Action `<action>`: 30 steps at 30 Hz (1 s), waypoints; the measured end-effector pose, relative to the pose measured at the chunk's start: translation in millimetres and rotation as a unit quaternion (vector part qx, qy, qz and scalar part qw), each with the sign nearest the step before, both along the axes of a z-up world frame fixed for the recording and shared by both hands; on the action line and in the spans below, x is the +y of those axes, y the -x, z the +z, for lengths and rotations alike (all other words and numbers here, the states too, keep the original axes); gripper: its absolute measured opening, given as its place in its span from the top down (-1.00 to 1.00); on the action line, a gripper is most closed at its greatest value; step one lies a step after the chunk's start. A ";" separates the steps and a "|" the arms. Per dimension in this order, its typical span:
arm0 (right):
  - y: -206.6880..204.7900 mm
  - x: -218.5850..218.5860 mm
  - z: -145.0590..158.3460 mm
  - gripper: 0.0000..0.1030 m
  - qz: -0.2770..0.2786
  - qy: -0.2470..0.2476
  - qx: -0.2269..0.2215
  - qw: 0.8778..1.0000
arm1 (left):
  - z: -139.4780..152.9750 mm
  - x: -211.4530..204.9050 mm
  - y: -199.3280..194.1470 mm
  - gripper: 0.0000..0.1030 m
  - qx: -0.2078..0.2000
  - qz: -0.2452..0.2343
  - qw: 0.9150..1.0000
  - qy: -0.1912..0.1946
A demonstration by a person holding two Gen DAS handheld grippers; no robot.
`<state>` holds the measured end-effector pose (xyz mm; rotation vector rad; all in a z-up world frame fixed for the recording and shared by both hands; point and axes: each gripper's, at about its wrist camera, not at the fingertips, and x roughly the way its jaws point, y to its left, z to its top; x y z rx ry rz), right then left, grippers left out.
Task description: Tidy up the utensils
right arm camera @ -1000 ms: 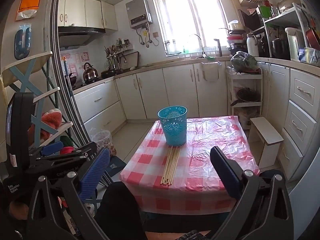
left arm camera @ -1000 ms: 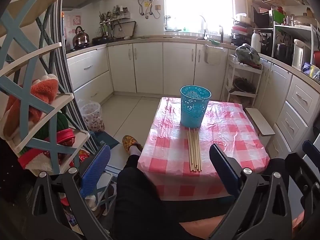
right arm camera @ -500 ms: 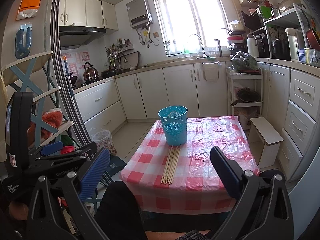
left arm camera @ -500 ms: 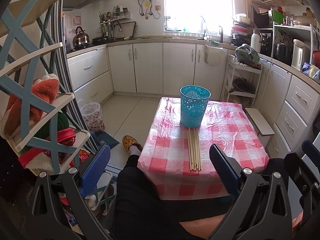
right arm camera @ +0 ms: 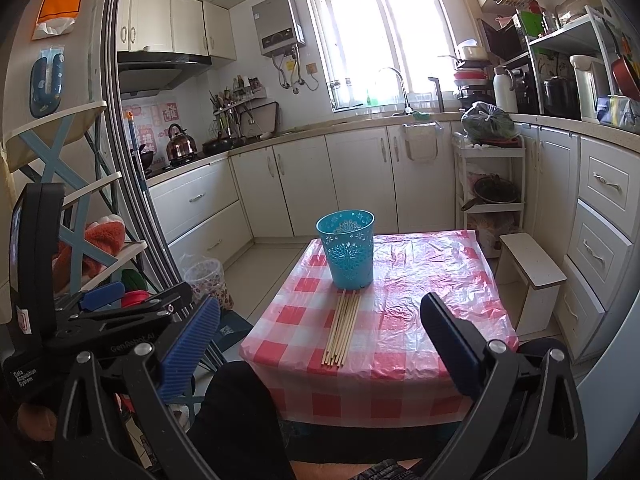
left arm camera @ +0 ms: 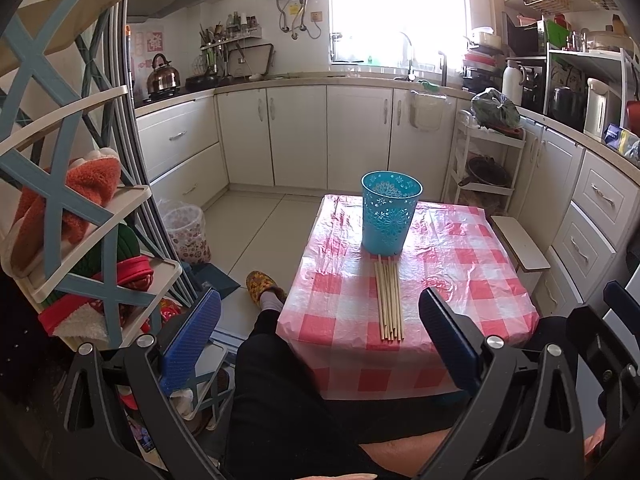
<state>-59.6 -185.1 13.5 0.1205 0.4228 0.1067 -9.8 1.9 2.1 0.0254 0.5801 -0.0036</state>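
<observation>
A bundle of wooden chopsticks (left arm camera: 389, 300) lies flat on the red-checked table (left arm camera: 460, 264), pointing at a blue perforated holder (left arm camera: 390, 213) that stands upright behind them. The chopsticks (right arm camera: 342, 328) and the holder (right arm camera: 348, 249) also show in the right wrist view. My left gripper (left arm camera: 320, 336) is open and empty, held back from the table's near edge above my lap. My right gripper (right arm camera: 320, 344) is open and empty, also short of the table. The left gripper's body shows at the left of the right wrist view (right arm camera: 100, 320).
A blue-and-cream shelf rack (left arm camera: 72, 208) with slippers stands close on the left. A small white stool (left arm camera: 520, 246) is at the table's right side. White kitchen cabinets (left arm camera: 300, 140) run along the back and right. A patterned bin (left arm camera: 186, 232) stands on the floor.
Both grippers have drifted very slightly; the table view barely shifts. Nothing was taken hold of or let go.
</observation>
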 end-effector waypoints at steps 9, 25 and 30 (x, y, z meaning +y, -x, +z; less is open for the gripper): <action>-0.1 -0.4 0.0 -0.87 0.000 0.001 -0.001 1.000 | 0.1 0.4 0.4 -0.85 0.003 0.000 1.000 0.002; -16.3 -5.1 -9.8 -0.87 -0.012 0.004 0.029 0.999 | -7.8 -2.8 -21.2 -0.85 0.023 0.001 1.000 -0.009; -38.6 -7.6 -22.6 -0.87 -0.019 0.008 0.078 0.997 | -22.6 -5.9 -44.3 -0.85 0.031 -0.005 0.999 -0.001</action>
